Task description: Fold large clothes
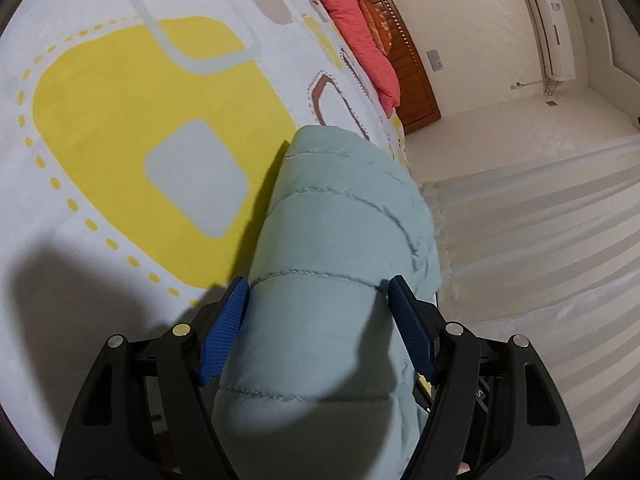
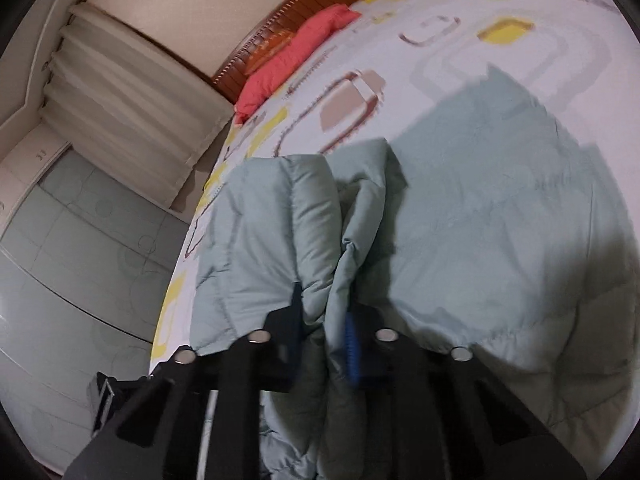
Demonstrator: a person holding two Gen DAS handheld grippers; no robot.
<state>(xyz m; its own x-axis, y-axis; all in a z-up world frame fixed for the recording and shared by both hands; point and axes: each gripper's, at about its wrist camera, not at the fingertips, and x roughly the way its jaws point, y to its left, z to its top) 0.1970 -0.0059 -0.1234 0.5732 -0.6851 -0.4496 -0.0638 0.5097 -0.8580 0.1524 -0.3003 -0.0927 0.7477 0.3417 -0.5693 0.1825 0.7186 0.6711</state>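
Right wrist view: puffy quilted jacket [image 2: 480,216] sprawls on the bed [image 2: 500,8], soft, light, slippery. My right fingers [image 2: 324,312] pinch a bunched fold; left fingers [image 1: 316,320] straddle a padded sleeve [image 1: 340,220], wide, grip uncertain.

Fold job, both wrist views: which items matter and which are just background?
In the job:
- pale green quilted puffer jacket, lying on the bed
- left tongs, straddling a padded section of it
- right tongs, pinched on a fold of it

Just lying about:
- coral pink pillow
- white bedspread with yellow shapes
- wooden headboard
- cream curtain
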